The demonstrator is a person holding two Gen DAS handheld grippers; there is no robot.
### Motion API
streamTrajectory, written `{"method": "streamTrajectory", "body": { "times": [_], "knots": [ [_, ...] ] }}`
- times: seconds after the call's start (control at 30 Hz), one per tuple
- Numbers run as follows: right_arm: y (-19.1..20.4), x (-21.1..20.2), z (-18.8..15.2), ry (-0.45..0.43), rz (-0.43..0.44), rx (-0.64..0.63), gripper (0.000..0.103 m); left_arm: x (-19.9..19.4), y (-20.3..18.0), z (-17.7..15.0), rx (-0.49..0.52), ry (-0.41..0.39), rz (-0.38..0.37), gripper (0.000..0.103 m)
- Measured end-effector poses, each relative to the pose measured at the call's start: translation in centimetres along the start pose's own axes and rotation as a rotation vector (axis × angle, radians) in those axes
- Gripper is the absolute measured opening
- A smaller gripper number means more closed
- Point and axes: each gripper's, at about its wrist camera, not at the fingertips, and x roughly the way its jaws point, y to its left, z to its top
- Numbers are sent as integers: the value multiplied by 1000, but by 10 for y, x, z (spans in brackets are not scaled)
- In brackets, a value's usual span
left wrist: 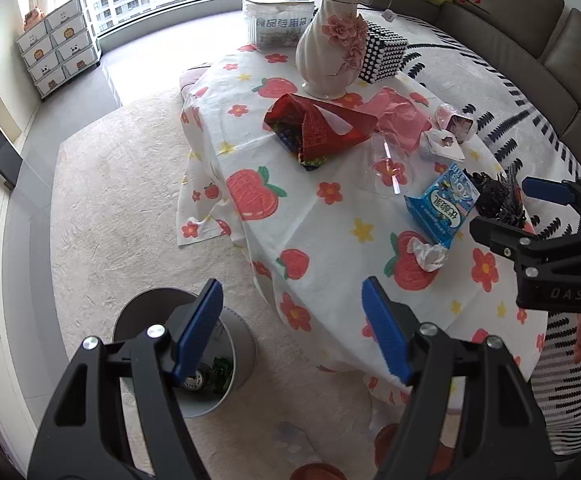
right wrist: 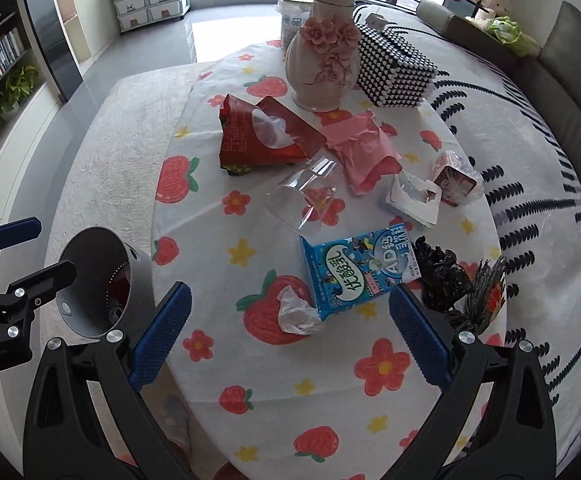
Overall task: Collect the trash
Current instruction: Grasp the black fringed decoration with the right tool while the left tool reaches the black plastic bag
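Trash lies on the strawberry-print tablecloth (right wrist: 218, 364): a crumpled white tissue (right wrist: 296, 312) (left wrist: 426, 254), a blue milk carton (right wrist: 354, 268) (left wrist: 442, 204), a black plastic bag (right wrist: 442, 276), a clear plastic piece (right wrist: 306, 196), a red wrapper (right wrist: 262, 136) and pink paper (right wrist: 366, 148). My right gripper (right wrist: 290, 320) hangs open above the tissue and carton, holding nothing; it also shows at the right edge (left wrist: 522, 212). My left gripper (left wrist: 290, 320) is open and empty over the table's near edge, beside the grey bin (left wrist: 182, 340) (right wrist: 94, 280) on the floor.
A white vase (right wrist: 322, 52) and a black-and-white studded box (right wrist: 394, 68) stand at the table's far side. A torn white box (right wrist: 414, 198) and a small packet (right wrist: 454, 176) lie to the right. A sofa (left wrist: 550, 52) runs behind the table, and drawers (left wrist: 58, 48) stand by the window.
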Motion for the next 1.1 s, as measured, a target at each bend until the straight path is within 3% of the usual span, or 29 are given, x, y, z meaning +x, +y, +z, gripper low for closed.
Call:
{"method": "streamTrajectory", "body": {
  "times": [0.3, 0.53, 0.73, 1.0, 1.1],
  "knots": [
    [-112, 5, -26, 12, -122, 169, 96, 28, -90, 32, 130, 9, -69, 72],
    [-182, 31, -45, 34, -195, 304, 96, 52, -150, 50, 215, 19, -106, 72],
    [-214, 59, -53, 47, -239, 378, 96, 72, -186, 59, 271, 33, -125, 72],
    [-232, 93, -64, 102, -261, 385, 95, 97, -218, 68, 308, 51, -141, 72],
    [-236, 103, -67, 127, -265, 384, 91, 105, -228, 72, 320, 54, -148, 72]
  ]
}}
